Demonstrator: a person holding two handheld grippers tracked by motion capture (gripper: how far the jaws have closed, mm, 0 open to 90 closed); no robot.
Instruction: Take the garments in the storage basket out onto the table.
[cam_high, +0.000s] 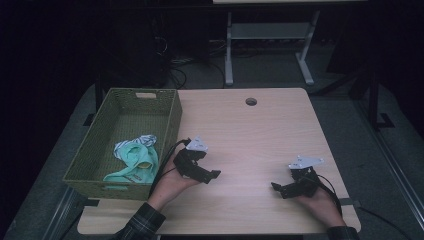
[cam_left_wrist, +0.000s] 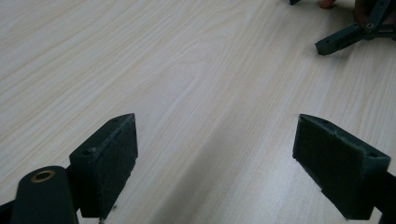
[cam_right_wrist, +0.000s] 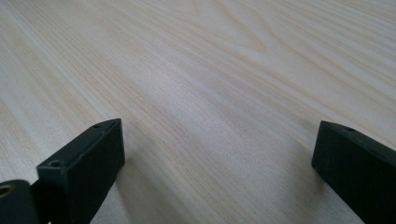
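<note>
A green woven basket (cam_high: 170, 118) sits at the table's left, holding a mint-green garment (cam_high: 136, 165) and a striped white cloth (cam_high: 136, 142). My left gripper (cam_high: 212, 175) rests low over the wood just right of the basket, jaws wide apart and empty (cam_left_wrist: 215, 154). My right gripper (cam_high: 278, 189) lies near the front right of the table, open too, with bare wood between its jaws (cam_right_wrist: 218, 158). In the left gripper view the right gripper's jaw tip (cam_left_wrist: 343, 39) shows at the upper right.
The light wooden table (cam_high: 250, 135) has a round cable hole (cam_high: 251, 102) near its far edge. A grey desk frame (cam_high: 270, 35) stands on the dark floor behind. Cables trail from both grippers toward the front edge.
</note>
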